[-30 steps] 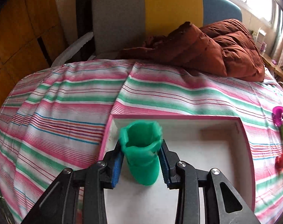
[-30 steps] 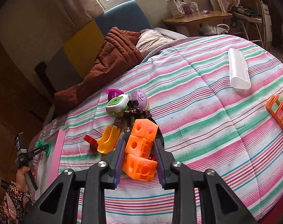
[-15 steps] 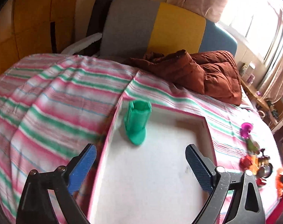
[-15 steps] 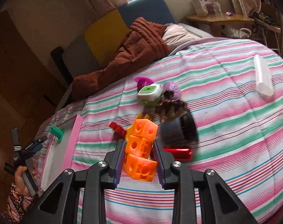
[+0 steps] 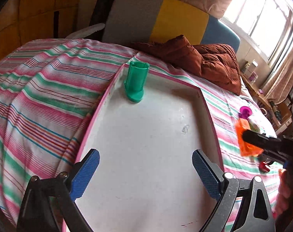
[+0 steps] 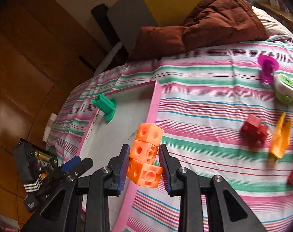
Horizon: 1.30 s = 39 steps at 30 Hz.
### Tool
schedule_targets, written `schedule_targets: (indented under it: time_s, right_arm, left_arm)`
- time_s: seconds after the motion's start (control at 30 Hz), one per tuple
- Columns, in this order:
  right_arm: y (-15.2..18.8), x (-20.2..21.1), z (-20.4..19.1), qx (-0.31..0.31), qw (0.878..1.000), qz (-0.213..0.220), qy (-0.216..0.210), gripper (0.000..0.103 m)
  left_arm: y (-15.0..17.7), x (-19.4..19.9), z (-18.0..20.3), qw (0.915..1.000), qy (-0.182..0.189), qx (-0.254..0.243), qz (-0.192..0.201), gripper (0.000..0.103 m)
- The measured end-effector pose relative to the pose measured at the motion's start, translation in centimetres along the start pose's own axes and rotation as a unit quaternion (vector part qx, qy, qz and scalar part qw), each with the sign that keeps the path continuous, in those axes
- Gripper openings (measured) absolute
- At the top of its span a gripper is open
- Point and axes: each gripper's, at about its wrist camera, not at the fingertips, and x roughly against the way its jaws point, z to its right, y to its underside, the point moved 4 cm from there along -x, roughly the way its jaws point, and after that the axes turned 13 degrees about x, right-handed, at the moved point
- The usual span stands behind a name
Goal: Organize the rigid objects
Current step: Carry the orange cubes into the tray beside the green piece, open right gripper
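The bedsheet [image 6: 204, 100] is striped pink, green and white; the tray [image 5: 146, 145] is white inside with a pink rim; the cup [image 5: 136, 81] is green; the cube stack [image 6: 145, 154] is orange; the quilt [image 5: 204, 61] is rust brown; both gripper pads [image 5: 84, 176] are blue

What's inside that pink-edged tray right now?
Only a green plastic cup-shaped piece stands in the tray's far corner. The left gripper hides part of the near floor.
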Motion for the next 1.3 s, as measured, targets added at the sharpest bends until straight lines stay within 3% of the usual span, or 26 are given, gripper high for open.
schedule_targets:
  time_s: [0.17,0.5,0.77,1.07,1.3]
  right_arm:
    - [-2.3,-4.4,-2.2,0.019,1.0,-0.012,-0.006,0.03]
    - [-5.9,-11.1,-3.5,0.039,0.998,-0.049,0.014,0.03]
    - [-8.0,-14.0,-4.5,0.025,0.999,-0.032,0.003,0.034]
    - [-7.6,-10.0,-3.8,0.043,0.998,-0.008,0.055,0.039]
    - [-4.6,-4.7,-2.7,0.096,0.988,-0.011,0.123,0.039]
  left_arm:
    - [0.1,0.4,-1.4,0.9997,-0.012,0.019,0.005,0.097]
    - [0.1,1.2,-1.8,0.9995,0.002,0.031,0.007,0.097]
    - [-0.1,1.5,-2.1,0.9986,0.017,0.051,0.0,0.099]
    - [0.0,2.0,-1.7,0.9975,0.043,0.056,0.0,0.101]
    - [0.9,3.0,0.3,0.9976,0.062,0.032,0.004,0.101]
